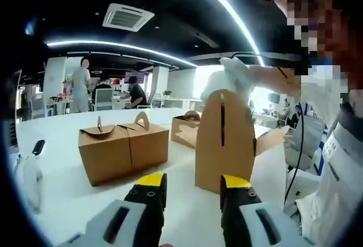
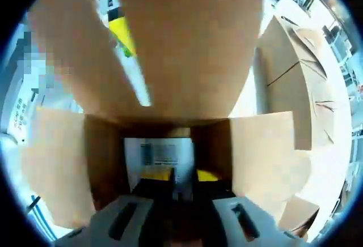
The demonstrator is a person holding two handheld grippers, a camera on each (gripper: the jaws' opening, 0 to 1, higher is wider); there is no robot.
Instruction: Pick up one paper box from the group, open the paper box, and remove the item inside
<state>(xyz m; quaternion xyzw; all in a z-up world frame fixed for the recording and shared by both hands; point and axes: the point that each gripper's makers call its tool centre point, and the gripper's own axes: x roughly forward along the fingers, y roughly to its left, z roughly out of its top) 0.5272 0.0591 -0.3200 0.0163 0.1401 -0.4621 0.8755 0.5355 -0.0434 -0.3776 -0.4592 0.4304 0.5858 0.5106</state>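
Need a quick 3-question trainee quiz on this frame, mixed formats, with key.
1. True or false: the left tool is shut on the open box.
2. Where is the right tool? A) reaching down inside the open box; B) gripping a closed box's handle; C) lying flat on the table.
3. Fill in: in the right gripper view, the item at the bottom of the box is mostly ___ in colour.

Key: 1 false, its jaws stand apart with nothing between them. 2 A. 3 white.
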